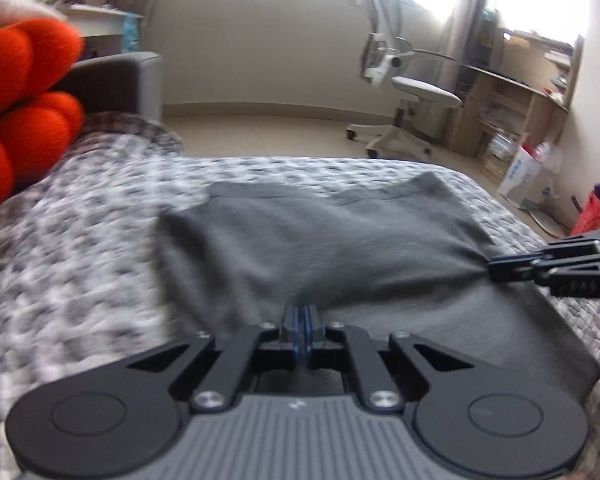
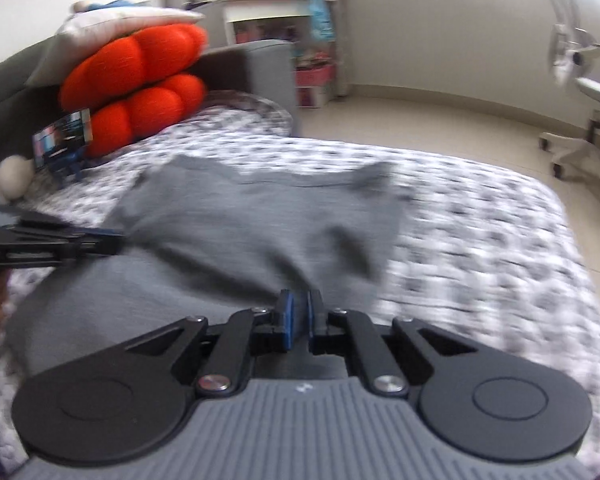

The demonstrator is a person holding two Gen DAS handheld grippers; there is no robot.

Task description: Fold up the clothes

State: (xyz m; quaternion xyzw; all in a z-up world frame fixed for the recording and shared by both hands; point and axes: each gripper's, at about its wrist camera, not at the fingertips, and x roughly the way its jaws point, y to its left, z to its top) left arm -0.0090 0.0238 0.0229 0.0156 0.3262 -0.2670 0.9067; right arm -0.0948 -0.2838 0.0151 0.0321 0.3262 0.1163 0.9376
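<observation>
Dark grey garment [image 1: 320, 240] spread on the patterned bedspread [image 1: 80, 240], near edge lifted into two pinched peaks. Left gripper [image 1: 302, 320] clamped narrow on a fold of that edge, blue pads almost together with cloth between. Right gripper [image 2: 298, 312] likewise nipped on the cloth, slightly wider, fabric bunched in the gap. Seen also side-on in each other's view: right gripper [image 1: 512, 268] at the garment's right edge, left gripper [image 2: 100, 242] at its left. Beyond the garment, orange cushion [image 2: 140, 80] against a grey headboard [image 2: 260, 68]. Farther off, white office chair [image 1: 404, 92] on the tiled floor [image 1: 260, 136].
</observation>
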